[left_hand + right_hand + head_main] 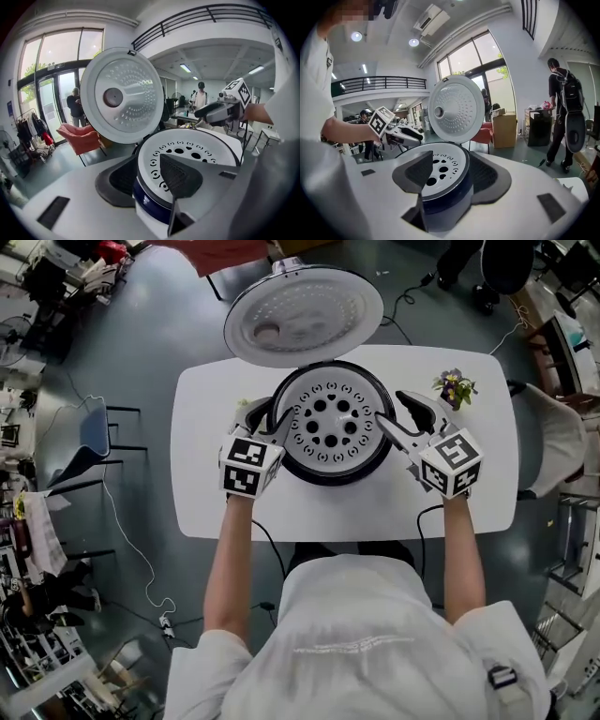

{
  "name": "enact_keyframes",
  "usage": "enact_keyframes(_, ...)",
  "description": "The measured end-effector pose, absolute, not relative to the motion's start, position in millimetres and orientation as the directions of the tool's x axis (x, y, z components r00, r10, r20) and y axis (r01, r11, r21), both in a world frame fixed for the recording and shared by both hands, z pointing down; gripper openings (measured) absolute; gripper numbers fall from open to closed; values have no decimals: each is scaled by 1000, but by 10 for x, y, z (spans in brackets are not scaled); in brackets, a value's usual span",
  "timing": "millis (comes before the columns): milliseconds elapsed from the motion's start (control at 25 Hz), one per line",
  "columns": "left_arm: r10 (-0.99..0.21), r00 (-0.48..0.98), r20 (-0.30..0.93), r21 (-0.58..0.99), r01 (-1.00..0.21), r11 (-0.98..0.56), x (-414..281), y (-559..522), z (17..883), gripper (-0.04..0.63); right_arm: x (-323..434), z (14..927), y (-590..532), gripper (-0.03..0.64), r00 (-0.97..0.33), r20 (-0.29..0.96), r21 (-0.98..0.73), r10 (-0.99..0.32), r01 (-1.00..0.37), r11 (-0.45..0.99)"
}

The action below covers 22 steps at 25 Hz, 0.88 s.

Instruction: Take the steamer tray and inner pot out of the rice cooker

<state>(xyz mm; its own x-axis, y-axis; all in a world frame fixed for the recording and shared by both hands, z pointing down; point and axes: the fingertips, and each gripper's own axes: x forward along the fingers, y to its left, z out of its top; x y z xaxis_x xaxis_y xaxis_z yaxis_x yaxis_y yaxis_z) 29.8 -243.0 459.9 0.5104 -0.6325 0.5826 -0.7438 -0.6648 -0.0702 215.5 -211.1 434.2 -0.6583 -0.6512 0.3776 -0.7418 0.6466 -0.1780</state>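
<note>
The rice cooker (323, 478) stands on the white table (216, 512) with its lid (302, 315) swung up and back. The white steamer tray (330, 423), full of holes, lies in the cooker's mouth and hides the inner pot. My left gripper (270, 418) is open at the cooker's left rim, one jaw over the tray (197, 145) and the other outside the wall. On the opposite rim my right gripper (398, 418) is open the same way, astride the tray's edge (447, 166). Neither gripper's pads press on anything.
A small pot of flowers (455, 387) stands on the table's far right. Chairs (94, 427) and cables lie on the floor to the left. People stand in the room beyond, one with a backpack (562, 112).
</note>
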Motion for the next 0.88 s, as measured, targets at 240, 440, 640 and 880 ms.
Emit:
enact_keyframes(240,-619,361,698,-178,-750,-637,205,-2569,4840,214,2154,4459,-2215,232,-706,348,-237,-617,-703,671)
enact_keyframes(440,-608,311,730,-178,-773,-609,242,-2556,5056,230,2260,4608,-2270,232,-727,342,-253,-595,-681,687)
enact_keyframes(640,-601,267,753,-211,-768,-605,282,-2549,5138,235,2276,4651,-2269,231,-757,345,-260,-556,-646,718)
enact_keyframes(880,-602,228,765,-261,-746,-613,213,-2578,5098,239,2132,4599,-2291,232,-777,345,-260,-527,-618,742)
